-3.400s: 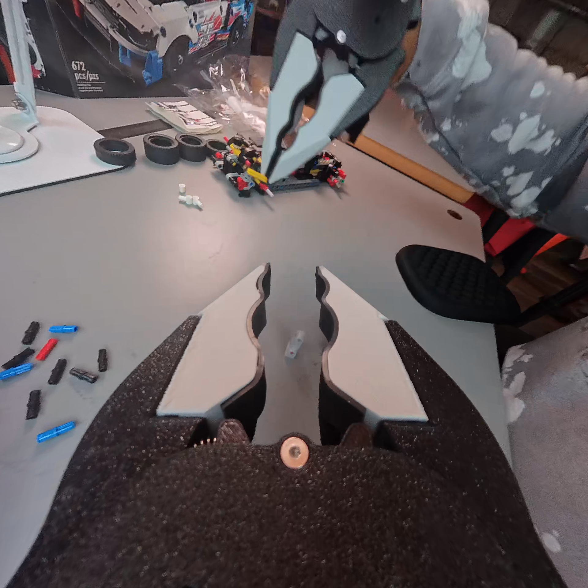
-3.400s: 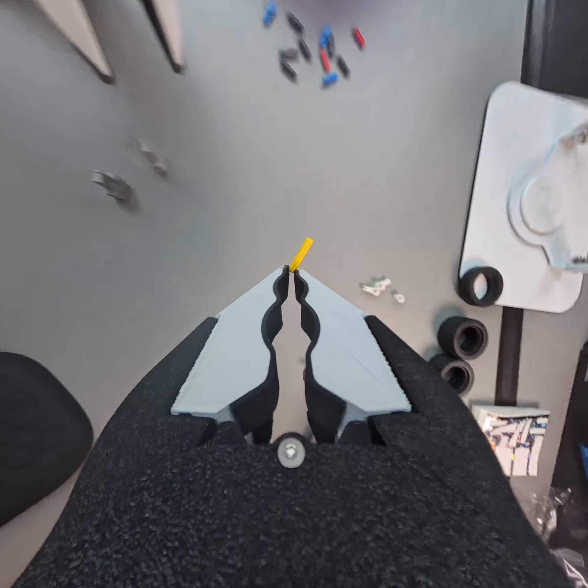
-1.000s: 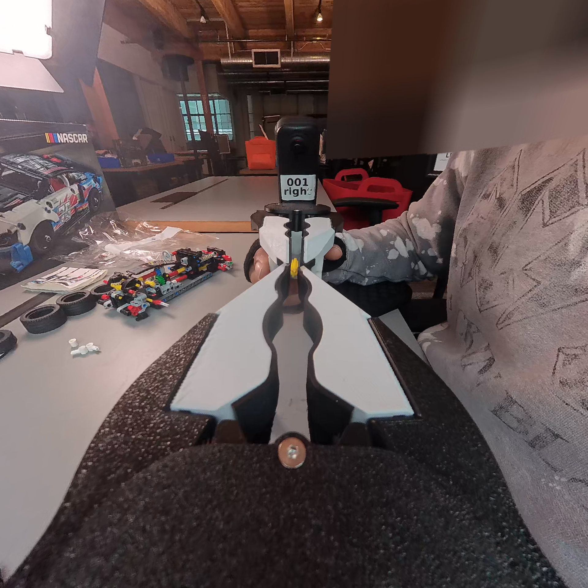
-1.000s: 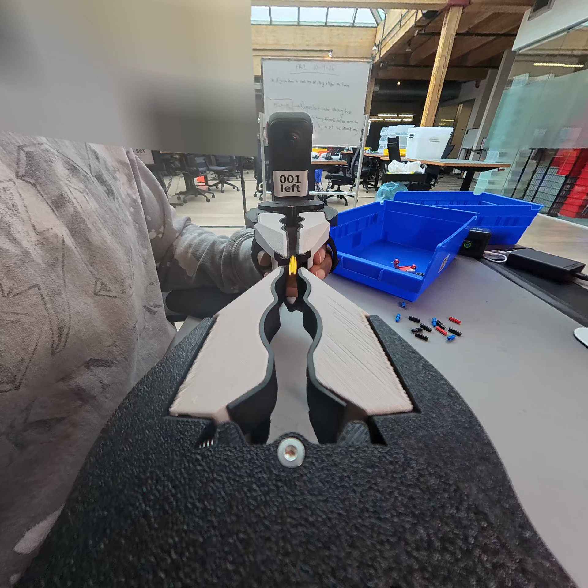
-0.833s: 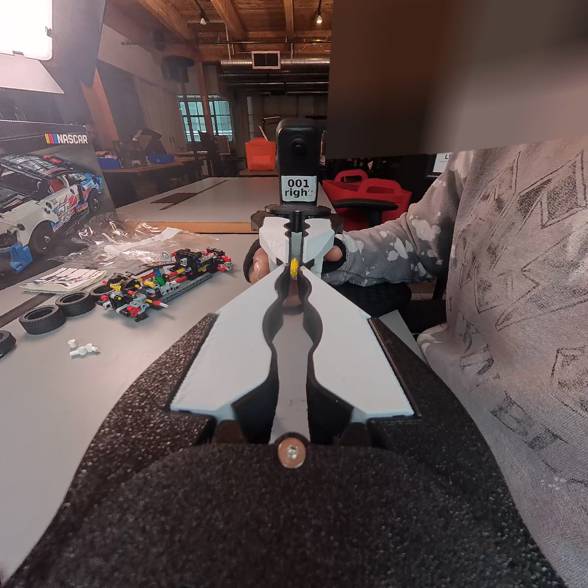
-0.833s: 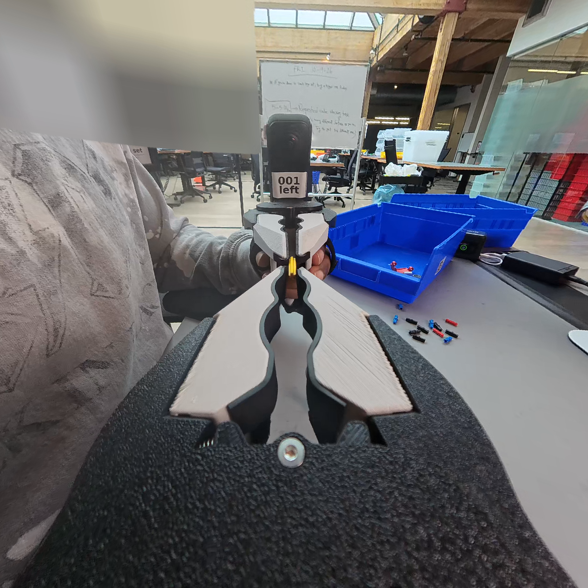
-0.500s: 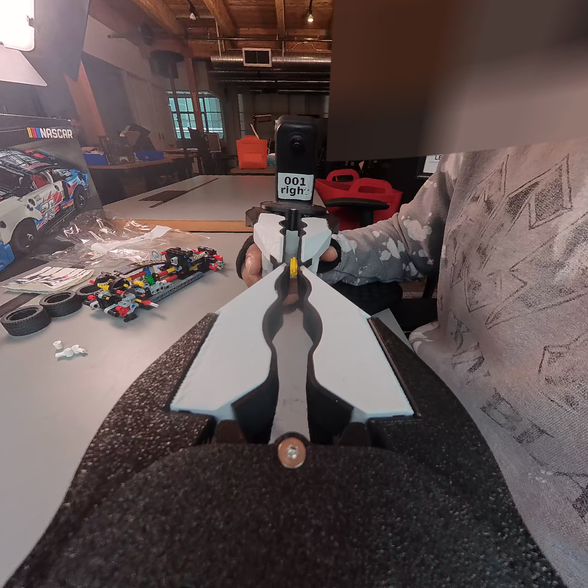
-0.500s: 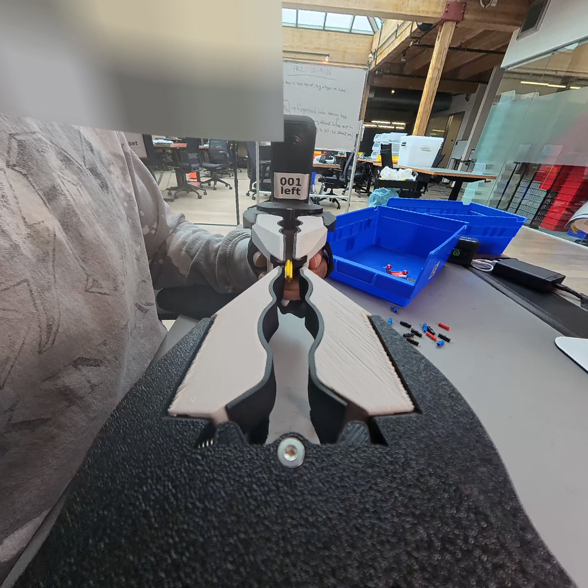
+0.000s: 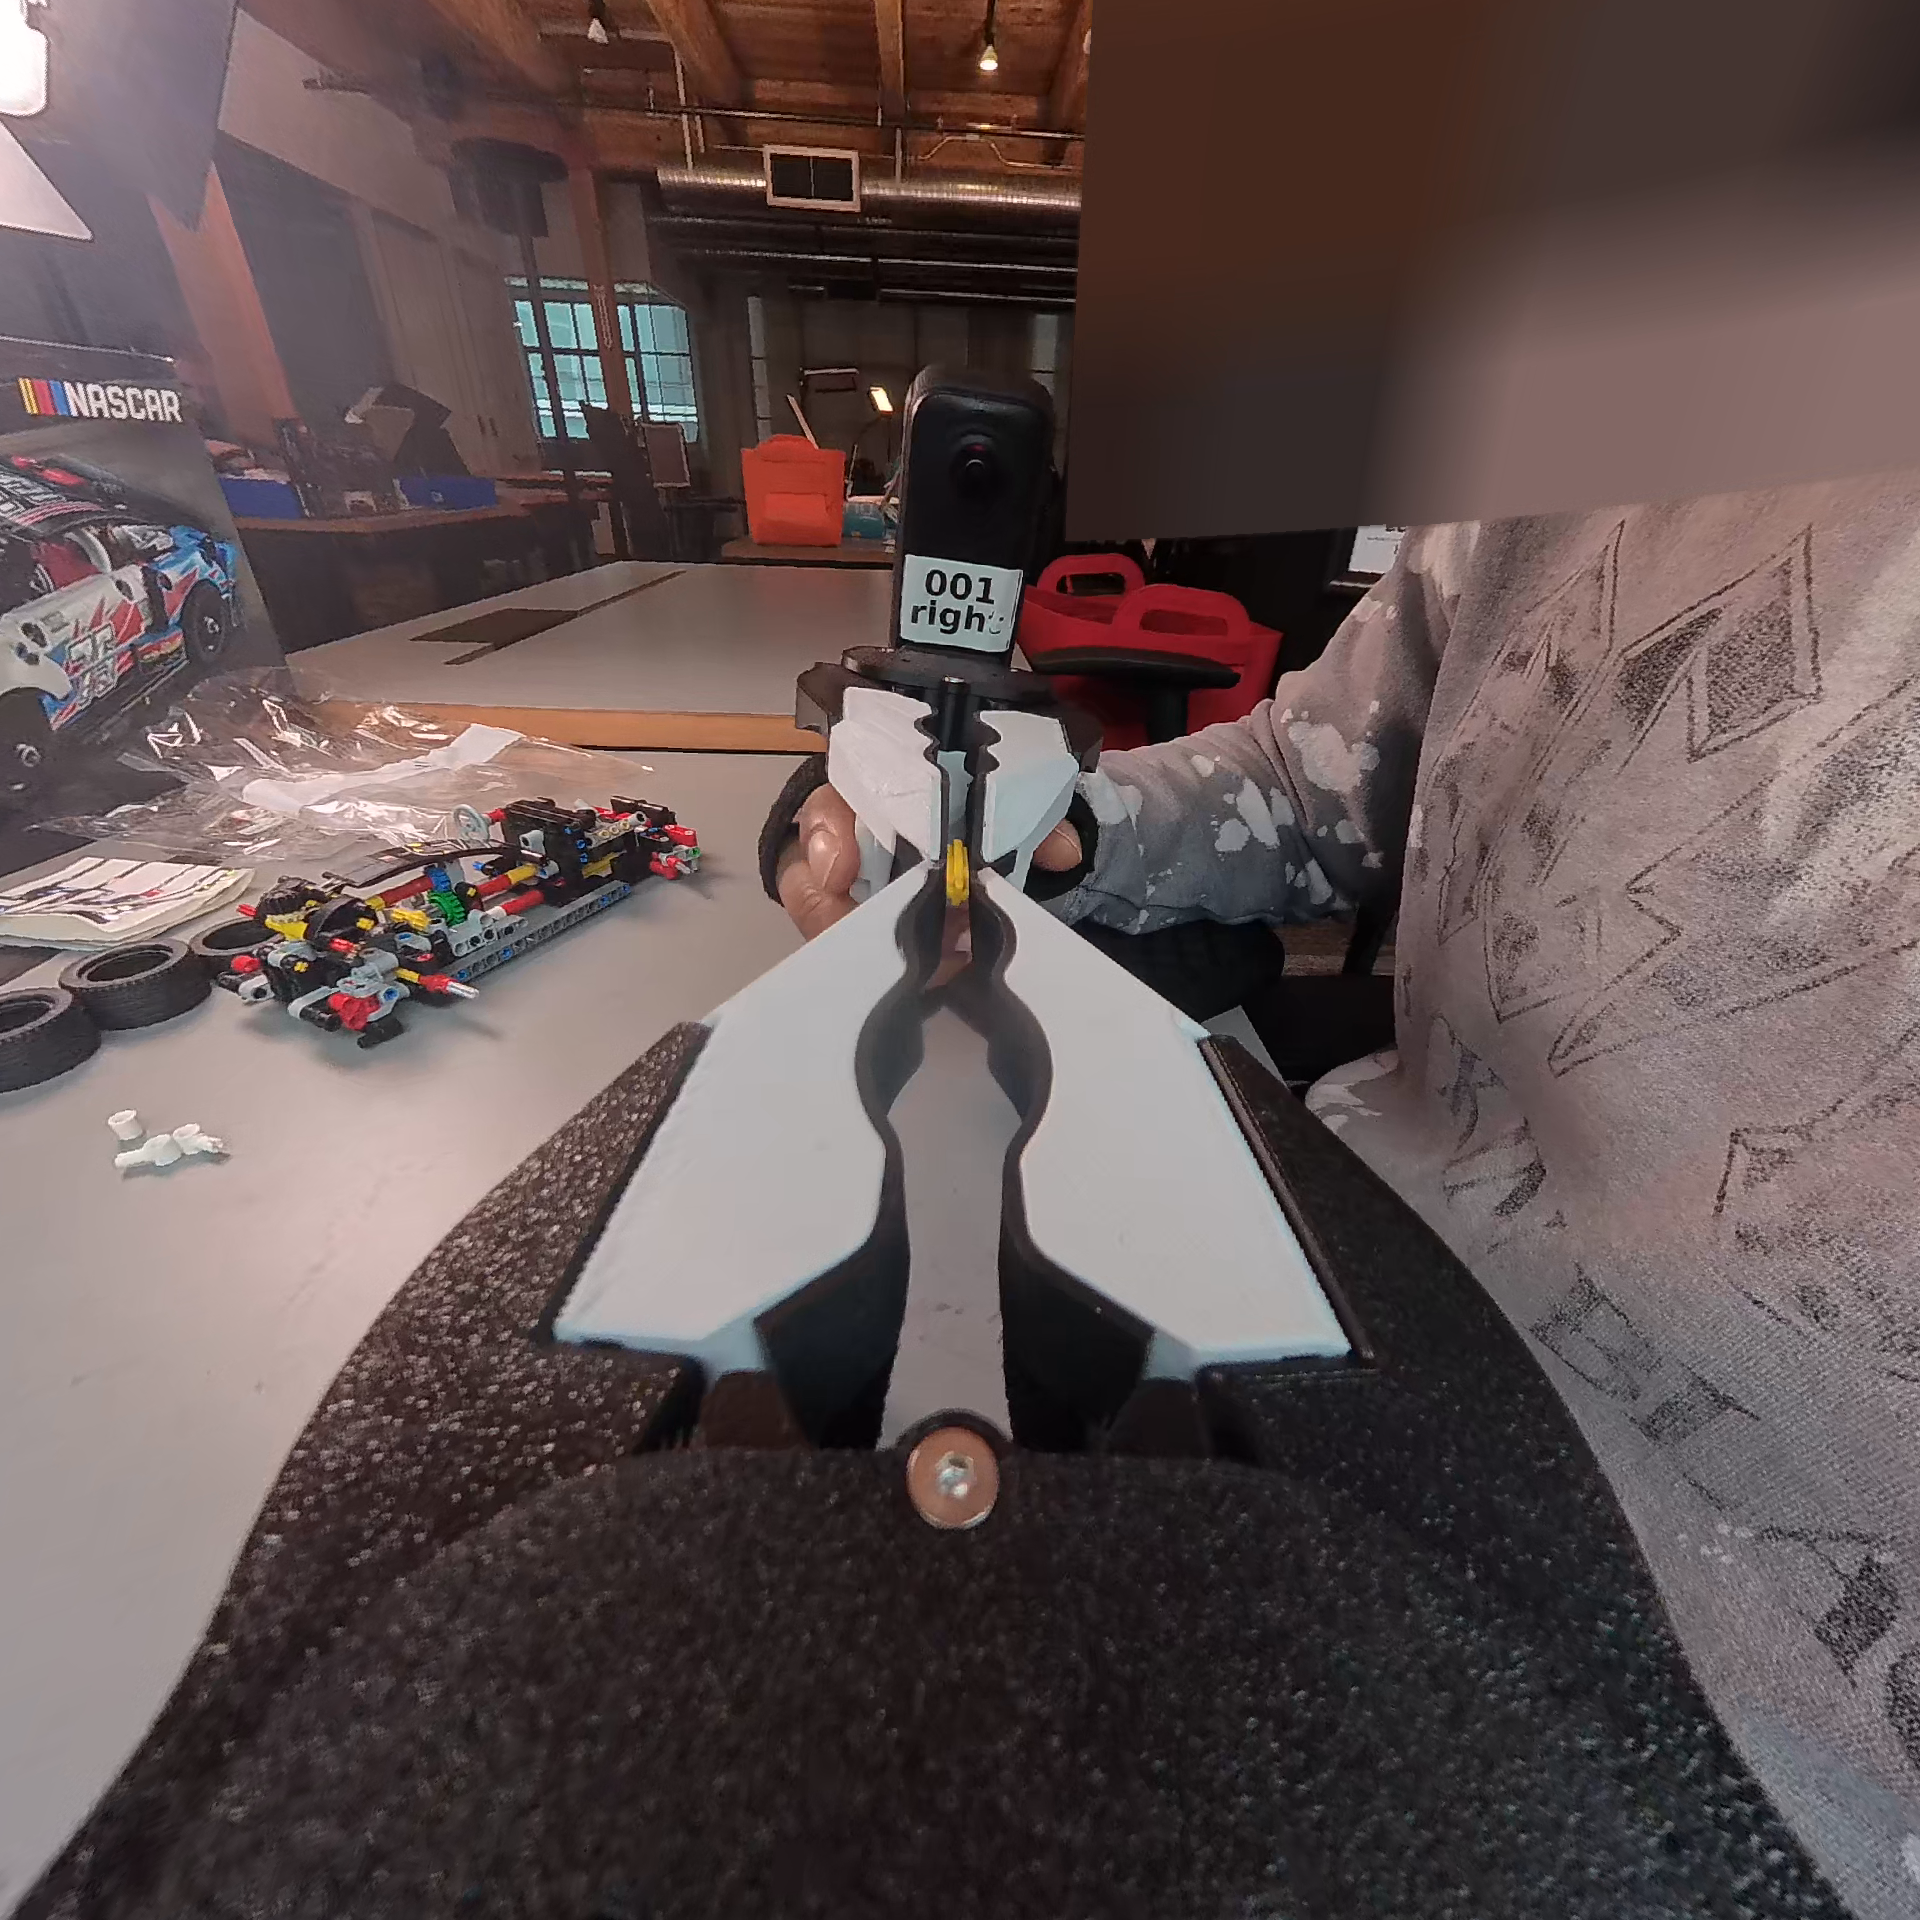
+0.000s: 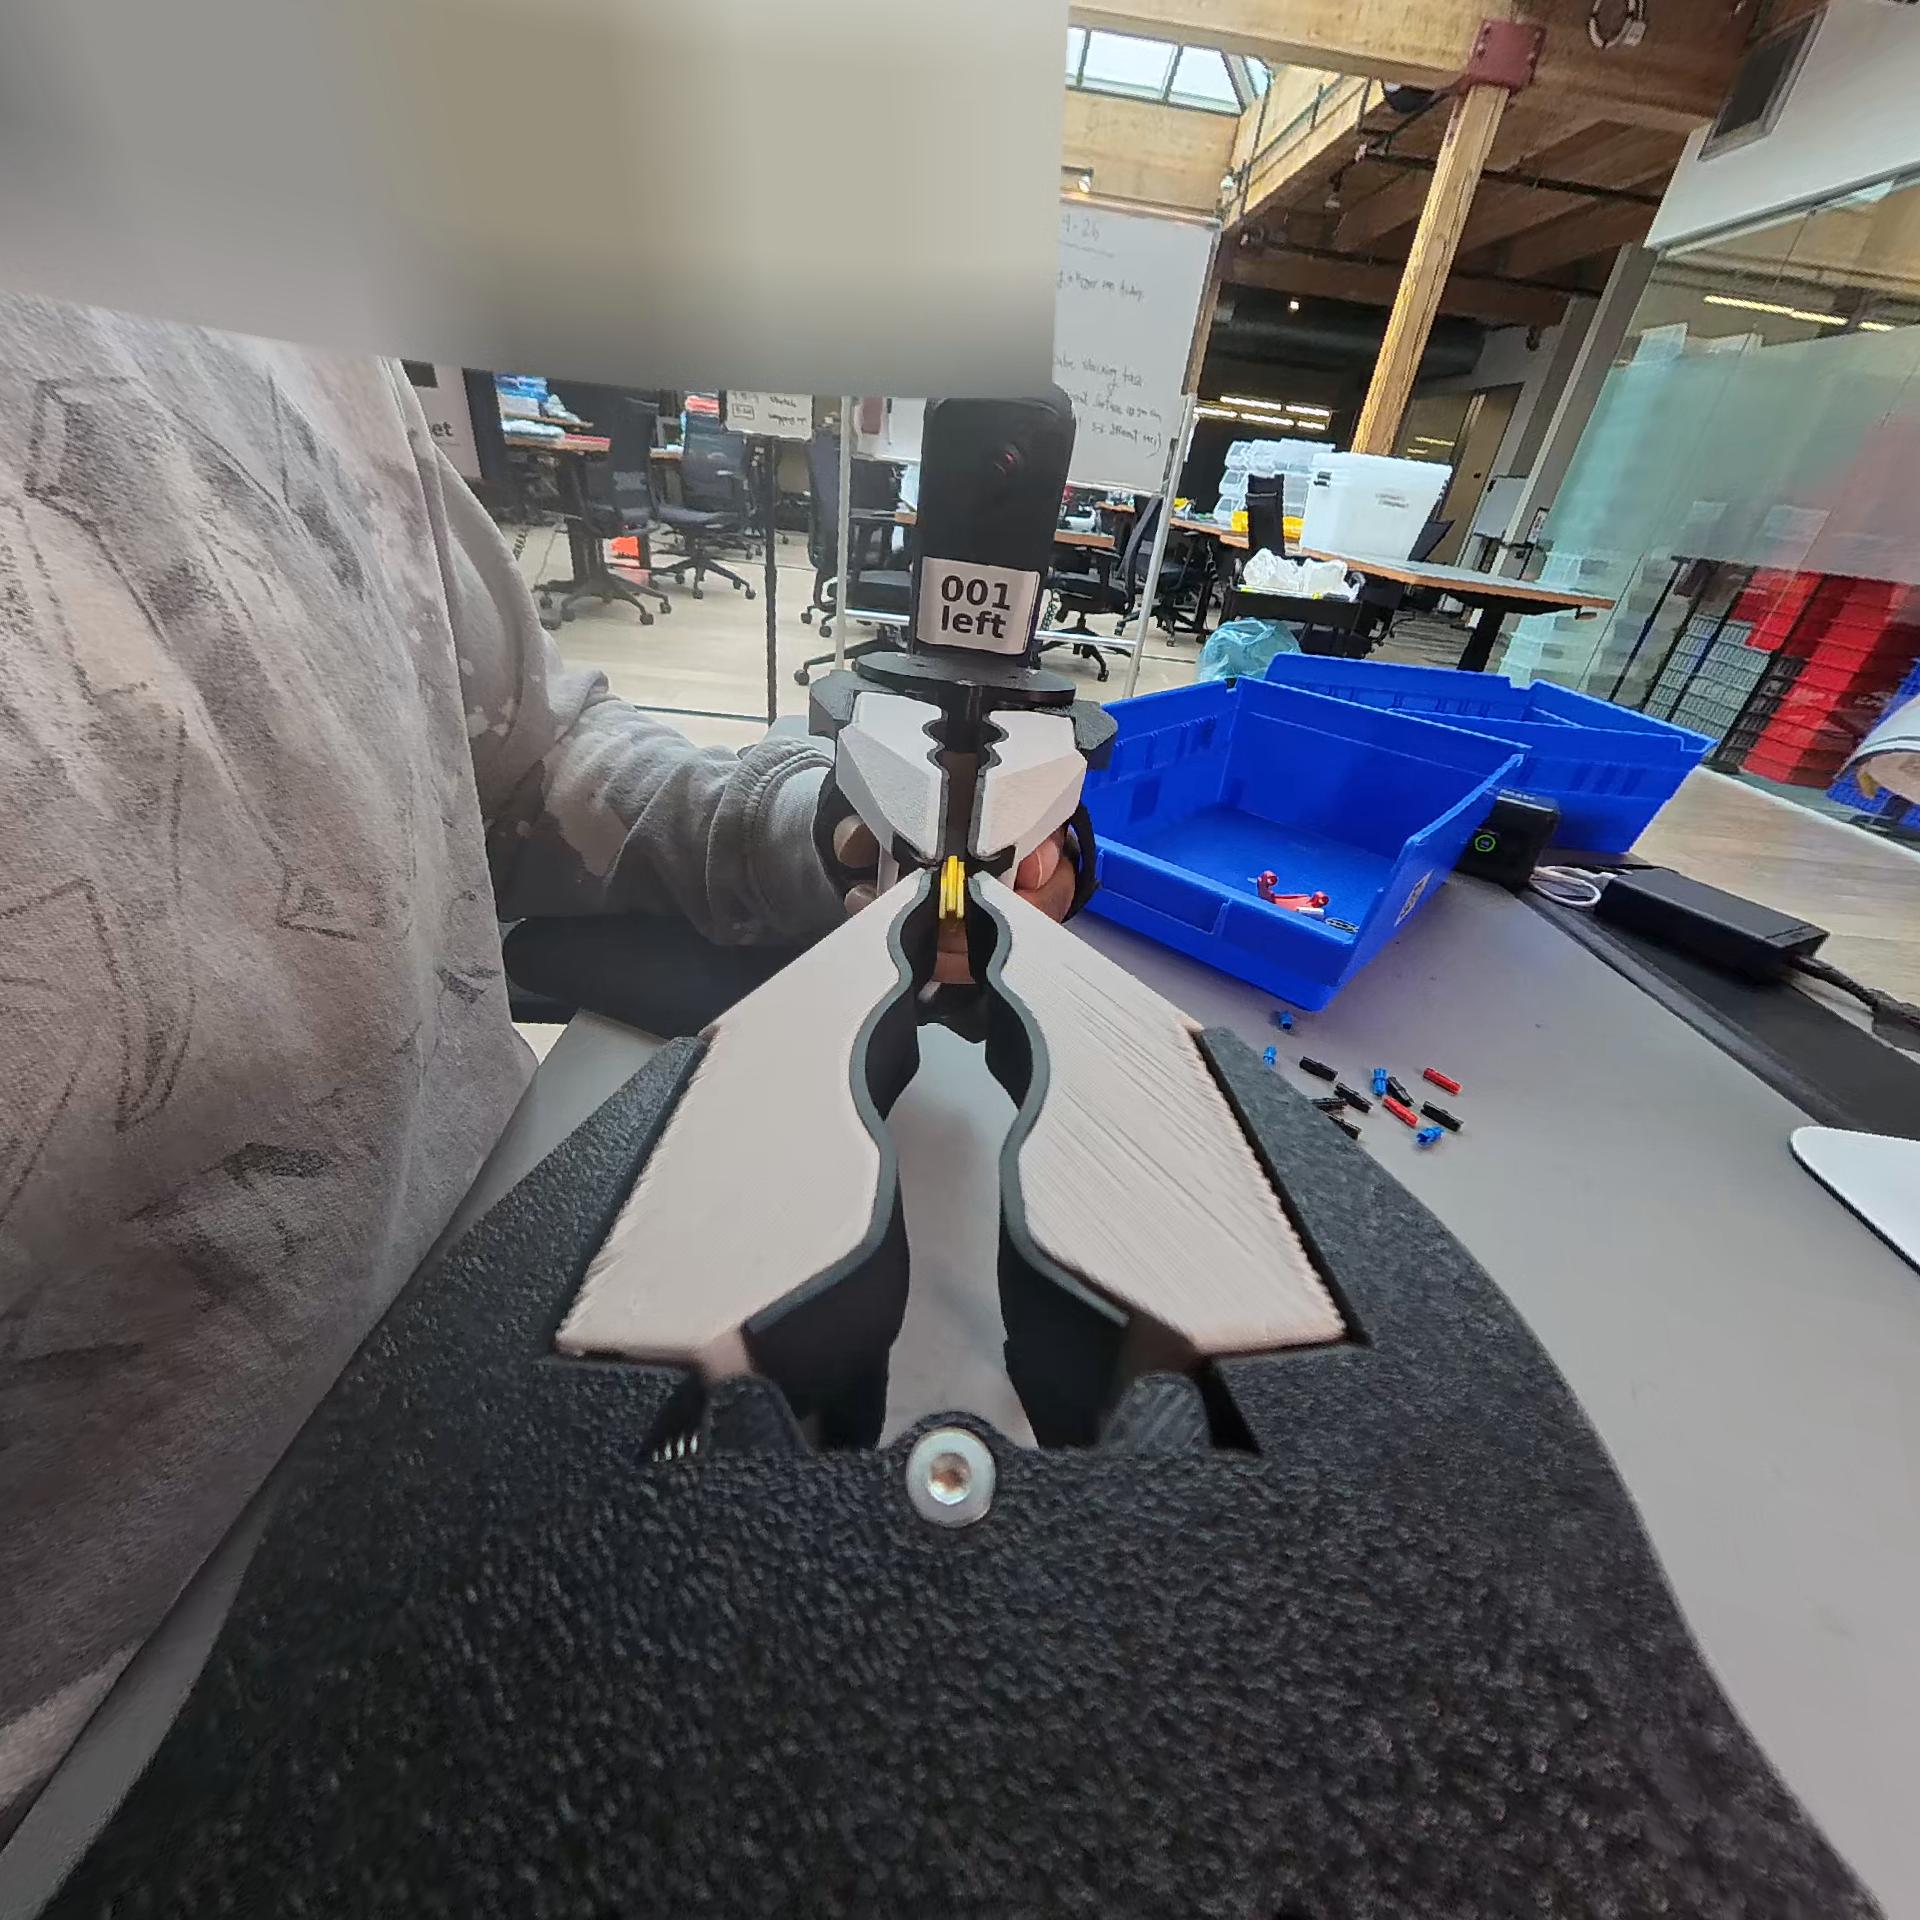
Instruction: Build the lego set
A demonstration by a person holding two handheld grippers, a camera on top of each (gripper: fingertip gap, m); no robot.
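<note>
Left gripper [image 9: 954, 883]: clenched tip to tip, held above the table and pointed straight at the other gripper; its fingertips met the yellow piece at its near end.
Right gripper [image 10: 952, 891]: likewise closed down, its tips pinching the same yellow piece from the opposite side; the two grippers faced each other nose to nose.
Yellow piece [image 10: 949, 890]: a small, slim bright-yellow lego part, seen end on in the left wrist view [image 9: 956, 884] and as a short upright sliver in the right; held in the air between the two pairs of tips, clear of the table.
Hands: a hand [image 9: 831, 862] wrapped each gripper's handle from behind, sleeves grey and mottled.
Lego chassis [image 9: 457, 914]: partly built, long and low, black frame with red, yellow, green and blue parts; it lay on the grey table [image 9: 208, 1299] well apart from the grippers.
Tyres [image 9: 135, 977]: black, in a row just beside the chassis.
White bits [image 9: 161, 1143]: a few small pale pieces, near the tyres.
Loose pins [image 10: 1387, 1103]: black, blue and red, scattered on the table in front of a blue bin [image 10: 1299, 821].
Bin contents: a red part [image 10: 1288, 891] on its floor.
</note>
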